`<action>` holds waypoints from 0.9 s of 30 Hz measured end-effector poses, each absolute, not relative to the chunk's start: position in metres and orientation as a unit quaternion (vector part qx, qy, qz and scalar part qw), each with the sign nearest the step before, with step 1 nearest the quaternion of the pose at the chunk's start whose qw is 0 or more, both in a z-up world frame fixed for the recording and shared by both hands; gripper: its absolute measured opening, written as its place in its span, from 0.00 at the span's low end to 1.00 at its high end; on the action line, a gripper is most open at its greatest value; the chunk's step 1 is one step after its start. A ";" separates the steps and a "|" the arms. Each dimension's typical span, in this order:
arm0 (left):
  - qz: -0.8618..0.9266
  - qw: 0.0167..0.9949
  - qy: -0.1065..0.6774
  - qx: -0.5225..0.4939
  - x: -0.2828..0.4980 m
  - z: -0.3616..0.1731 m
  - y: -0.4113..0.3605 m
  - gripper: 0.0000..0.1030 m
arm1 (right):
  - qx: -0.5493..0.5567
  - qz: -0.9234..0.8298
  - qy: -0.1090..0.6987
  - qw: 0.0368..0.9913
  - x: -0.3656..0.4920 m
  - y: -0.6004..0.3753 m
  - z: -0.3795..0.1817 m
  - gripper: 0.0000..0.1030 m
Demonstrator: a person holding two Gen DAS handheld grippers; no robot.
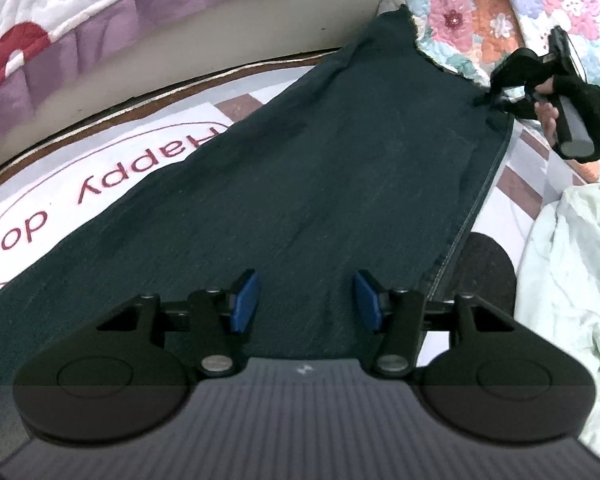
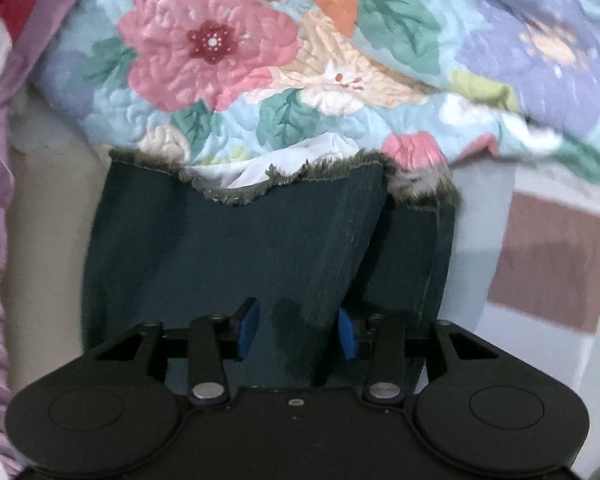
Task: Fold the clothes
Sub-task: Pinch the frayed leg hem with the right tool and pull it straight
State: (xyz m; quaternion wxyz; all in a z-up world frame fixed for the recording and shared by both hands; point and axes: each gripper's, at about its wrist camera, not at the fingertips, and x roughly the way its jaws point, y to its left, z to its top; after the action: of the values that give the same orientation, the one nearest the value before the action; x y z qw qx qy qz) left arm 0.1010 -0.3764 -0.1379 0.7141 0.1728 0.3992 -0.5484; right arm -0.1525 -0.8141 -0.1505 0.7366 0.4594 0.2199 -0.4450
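One pair of dark teal denim trousers [image 1: 320, 184] lies flat on a printed white bed sheet [image 1: 100, 184], frayed hems touching a floral quilt [image 2: 300, 60]. Left gripper [image 1: 306, 300] gapes empty above them; right gripper [image 2: 298, 330] stands open, straddling a raised fold.

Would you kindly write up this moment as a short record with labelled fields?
garment: dark jeans, laid flat lengthwise on the bed
hem: frayed leg ends by the floral quilt
surface: printed sheet reading "Happy dog"
left tongs: open, over the jeans, holding nothing
right tongs: open, a raised fold of denim between the pads
hand: gloved hand holding the right tool
nearby: pale green cloth bunched beside the jeans
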 end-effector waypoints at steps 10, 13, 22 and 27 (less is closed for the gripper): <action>-0.550 0.683 0.436 0.199 0.102 -0.129 -0.340 0.54 | 0.331 -0.429 0.233 0.808 -0.168 -0.805 -0.080 0.03; -0.543 0.688 0.435 0.205 0.099 -0.134 -0.333 0.54 | 0.331 -0.449 0.271 0.784 -0.181 -0.804 -0.107 0.03; -0.515 0.707 0.444 0.194 0.098 -0.133 -0.329 0.54 | 0.298 -0.456 0.281 0.790 -0.176 -0.796 -0.116 0.03; -0.491 0.723 0.446 0.194 0.095 -0.134 -0.329 0.54 | 0.199 -0.474 0.387 0.765 -0.169 -0.806 -0.128 0.02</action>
State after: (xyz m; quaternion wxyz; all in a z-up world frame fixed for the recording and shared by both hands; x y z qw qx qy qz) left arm 0.0946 -0.3285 -0.1336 0.7228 0.1940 0.4456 -0.4912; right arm -0.1694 -0.8055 -0.1280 0.7655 0.1987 0.3871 -0.4740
